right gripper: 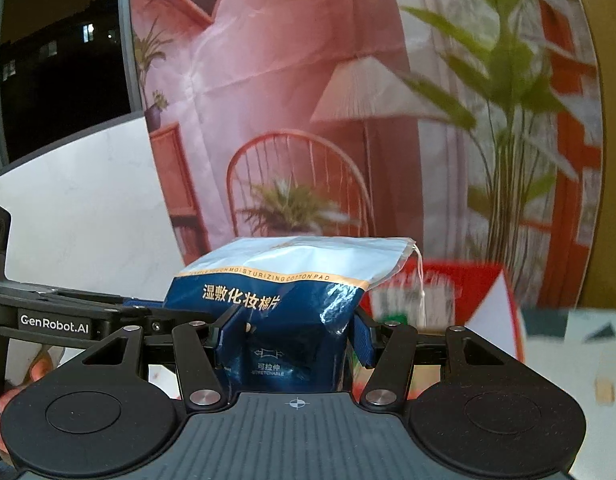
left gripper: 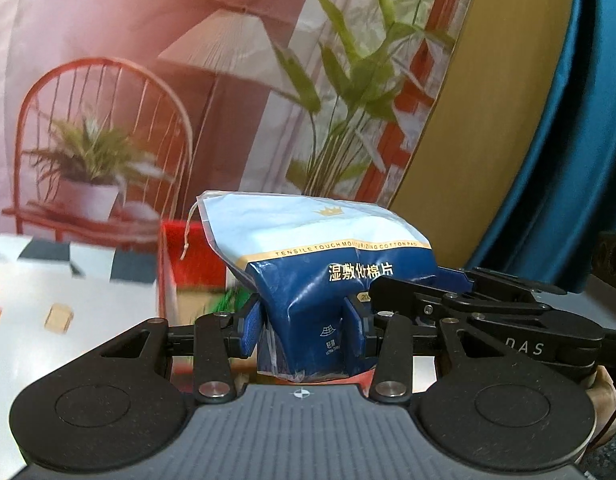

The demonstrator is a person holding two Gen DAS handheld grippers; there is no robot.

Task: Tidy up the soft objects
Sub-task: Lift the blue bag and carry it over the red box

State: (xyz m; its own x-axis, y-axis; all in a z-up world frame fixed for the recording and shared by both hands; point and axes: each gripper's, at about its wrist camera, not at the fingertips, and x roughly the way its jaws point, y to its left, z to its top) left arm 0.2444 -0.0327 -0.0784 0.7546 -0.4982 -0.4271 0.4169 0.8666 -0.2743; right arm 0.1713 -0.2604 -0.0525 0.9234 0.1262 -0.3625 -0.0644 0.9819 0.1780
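Note:
A blue and white bag of cotton pads (left gripper: 316, 240) with a drawstring is held up off the table. In the left wrist view my left gripper (left gripper: 303, 328) is shut on the bag's lower blue part, which bulges between the blue pads. The right gripper's black fingers (left gripper: 404, 288) come in from the right and meet the same bag. The right wrist view shows the bag (right gripper: 291, 264) pinched in my right gripper (right gripper: 293, 340). There the left gripper's fingers (right gripper: 147, 314) reach the bag from the left.
A red box (left gripper: 187, 248) (right gripper: 448, 284) stands just behind the bag. The white tabletop (left gripper: 47, 300) carries a small tan block (left gripper: 59, 317). A printed backdrop of chair, lamp and plants rises behind, with a blue curtain (left gripper: 568, 160) at right. A hand (right gripper: 11, 400) shows at lower left.

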